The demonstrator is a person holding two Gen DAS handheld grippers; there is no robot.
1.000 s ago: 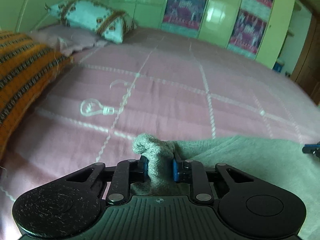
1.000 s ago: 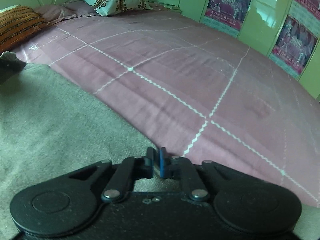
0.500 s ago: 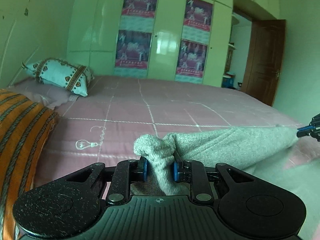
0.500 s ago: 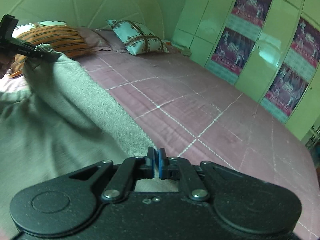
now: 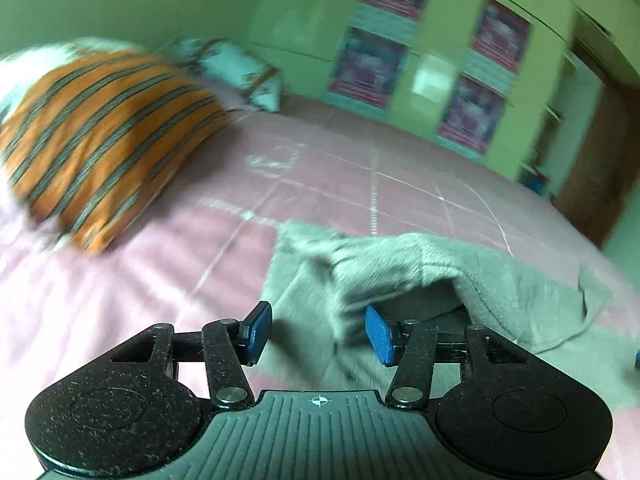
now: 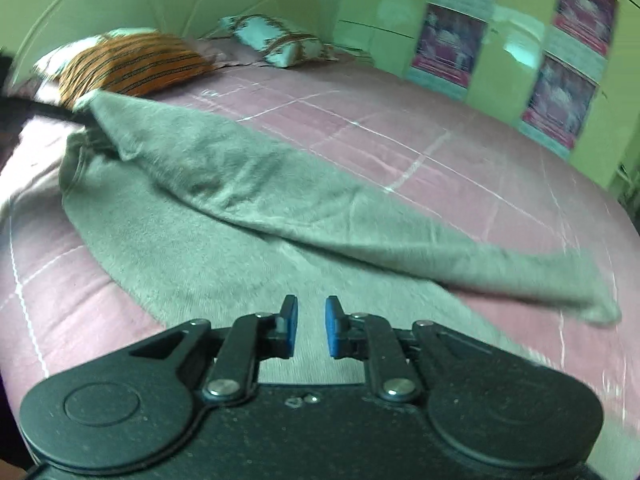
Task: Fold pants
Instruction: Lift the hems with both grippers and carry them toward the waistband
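The grey fleece pants (image 6: 248,200) lie on the pink bed, one half folded over the other, with a long edge running diagonally. In the left wrist view the pants (image 5: 420,264) lie bunched just ahead of my left gripper (image 5: 318,334), which is open with its blue pads wide apart over the cloth. My right gripper (image 6: 310,330) is open with a narrow gap, empty, just above the near part of the pants.
An orange striped pillow (image 5: 104,128) lies at the left of the bed and shows in the right wrist view (image 6: 132,64) too. A white patterned pillow (image 6: 280,40) sits by the headboard. Green wardrobes with posters (image 6: 560,60) line the far side. The pink bedspread (image 6: 440,152) extends beyond the pants.
Both grippers carried the lifted half of the pants over and let go. The left jaws opened wide, the right jaws opened slightly. The pants now lie folded on the bed.
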